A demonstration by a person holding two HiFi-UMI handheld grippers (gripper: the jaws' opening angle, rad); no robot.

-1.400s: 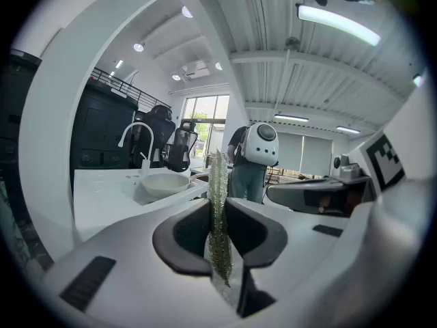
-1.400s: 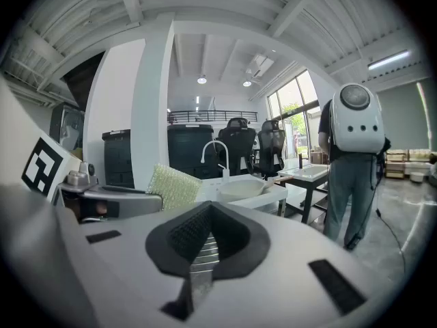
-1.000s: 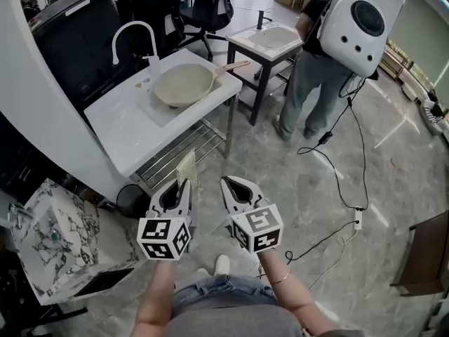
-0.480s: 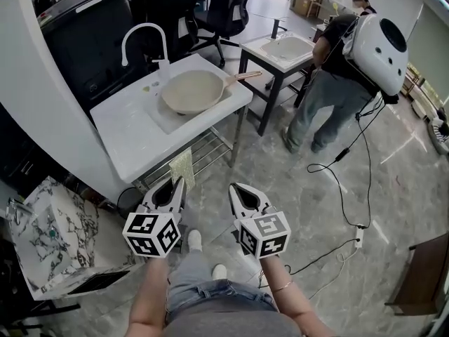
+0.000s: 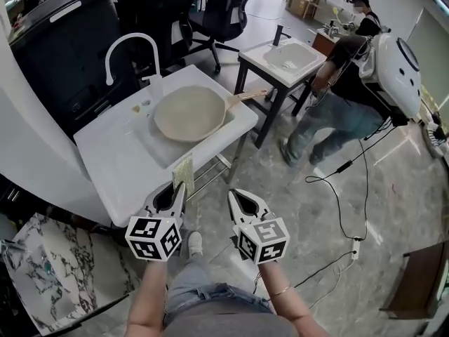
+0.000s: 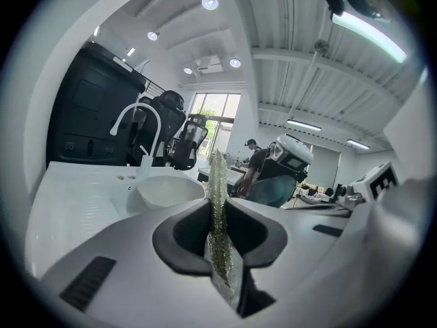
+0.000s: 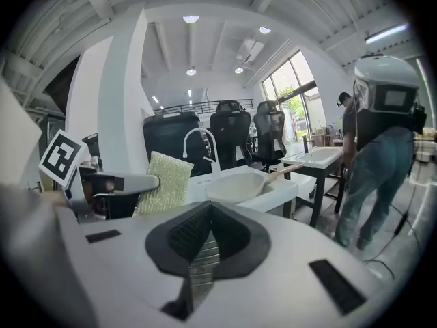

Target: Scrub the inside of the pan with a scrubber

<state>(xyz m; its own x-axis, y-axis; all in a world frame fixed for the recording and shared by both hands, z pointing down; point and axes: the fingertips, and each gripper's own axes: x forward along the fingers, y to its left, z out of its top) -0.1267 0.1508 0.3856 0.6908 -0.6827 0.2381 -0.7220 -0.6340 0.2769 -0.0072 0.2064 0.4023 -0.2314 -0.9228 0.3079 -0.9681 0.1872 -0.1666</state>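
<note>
A beige pan [image 5: 188, 114] with a wooden handle [image 5: 250, 95] lies in the basin of a white sink unit [image 5: 116, 161], under a white faucet [image 5: 129, 45]. My left gripper [image 5: 179, 186] is shut on a thin yellow-green scrubber [image 5: 184, 171], held upright just short of the sink's front edge. In the left gripper view the scrubber [image 6: 218, 214] stands edge-on between the jaws, with the pan [image 6: 170, 189] beyond it. My right gripper [image 5: 234, 194] hangs beside the left one, shut with nothing in it. The right gripper view shows the scrubber [image 7: 164, 182] and the pan [image 7: 236, 185].
A second small sink table [image 5: 285, 56] stands behind and to the right. A person with a white backpack [image 5: 390, 62] bends there. Office chairs [image 5: 226, 9] stand at the back. A cable [image 5: 342, 188] trails over the marble floor. A marble-patterned block [image 5: 38, 281] sits low on the left.
The sink and pan have come closer and now lie right in front of both grippers. The left gripper still holds the scrubber. The person at the right has shifted and bent further.
</note>
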